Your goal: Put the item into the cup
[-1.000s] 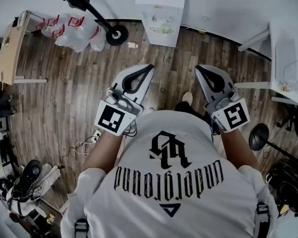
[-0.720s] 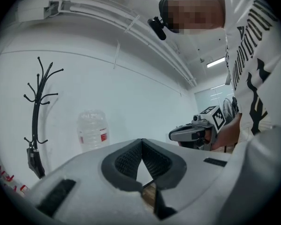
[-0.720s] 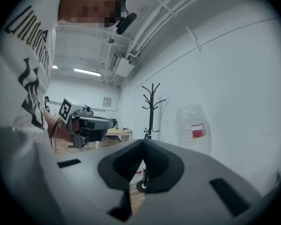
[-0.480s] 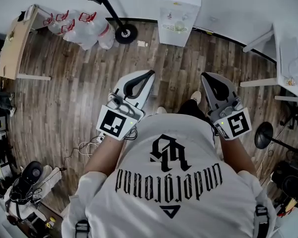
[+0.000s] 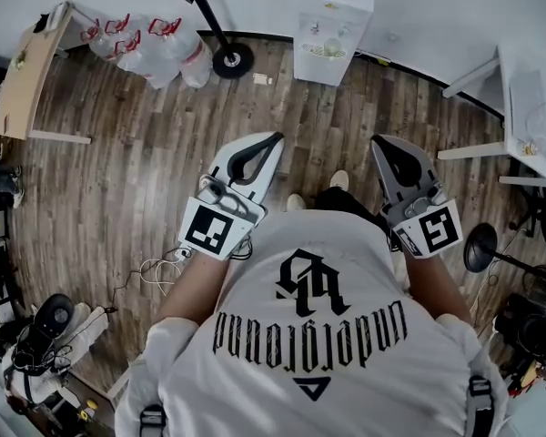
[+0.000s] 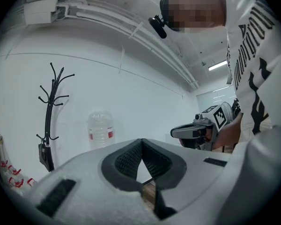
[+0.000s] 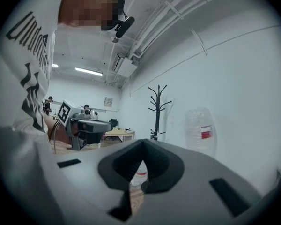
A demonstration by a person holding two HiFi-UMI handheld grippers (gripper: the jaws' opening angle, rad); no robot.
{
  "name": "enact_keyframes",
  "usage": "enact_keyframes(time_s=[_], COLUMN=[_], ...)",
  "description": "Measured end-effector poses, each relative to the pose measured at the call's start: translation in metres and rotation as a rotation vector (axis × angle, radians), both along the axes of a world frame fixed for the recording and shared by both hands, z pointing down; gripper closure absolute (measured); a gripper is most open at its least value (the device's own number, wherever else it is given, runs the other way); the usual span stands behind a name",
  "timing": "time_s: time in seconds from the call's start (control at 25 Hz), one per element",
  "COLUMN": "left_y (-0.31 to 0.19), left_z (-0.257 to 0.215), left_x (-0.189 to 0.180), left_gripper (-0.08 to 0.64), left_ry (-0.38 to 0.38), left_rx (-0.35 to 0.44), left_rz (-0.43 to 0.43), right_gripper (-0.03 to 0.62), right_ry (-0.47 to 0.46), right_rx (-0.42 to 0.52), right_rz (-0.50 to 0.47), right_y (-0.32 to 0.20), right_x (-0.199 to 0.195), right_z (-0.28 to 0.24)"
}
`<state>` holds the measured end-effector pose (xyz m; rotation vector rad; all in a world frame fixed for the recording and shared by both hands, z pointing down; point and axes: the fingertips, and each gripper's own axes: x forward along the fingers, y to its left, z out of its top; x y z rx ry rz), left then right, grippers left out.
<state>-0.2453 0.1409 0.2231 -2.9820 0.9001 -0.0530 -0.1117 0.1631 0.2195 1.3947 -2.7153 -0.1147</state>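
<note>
Standing pose, seen in the head view down over a white T-shirt with black lettering (image 5: 309, 335) onto a dark wood-plank floor (image 5: 118, 189).

Left hand-held gripper (image 5: 275, 139), white with black padded jaws, out in front of the left forearm, tip angled forward and a little to the right. Jaws closed tip to tip, with only the moulded hollow behind the tips open and nothing in it. Same in the left gripper view: pads meeting in a peak, a strip of floor showing through the slit below.

Right hand-held gripper (image 5: 376, 141) alongside, well apart from the left one, tip forward and slightly to the left. Also fully closed and empty, pads touching at the apex in the right gripper view. Both held clear of the floor, touching nothing.

No telling where the item or the cup lies relative to either hand-held gripper, as neither can be made out in any view.

Around:
- tall white water dispenser cabinet (image 5: 332, 16) against the far wall
- black coat stand (image 6: 50, 109) near it
- cluster of clear plastic water jugs with red handles (image 5: 146, 44) further left
- single clear jug with a red label (image 7: 200, 128) ahead, against the white wall
- white worktop (image 5: 528, 98) at the far right edge
- loose cables (image 5: 155, 267) on the floor near the left elbow
</note>
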Motion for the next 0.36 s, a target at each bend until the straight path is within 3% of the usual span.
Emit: enact_keyframes(time_s=[0.36], left_y=[0.010], left_z=[-0.002], left_x=[-0.011], left_gripper=[0.554], left_ry=[0.011], left_rx=[0.008], left_rz=[0.003], right_gripper=[0.588], right_ry=[0.008], right_rx=[0.004], right_rz=[-0.006], right_y=[0.010], right_x=[-0.013], right_z=[-0.001])
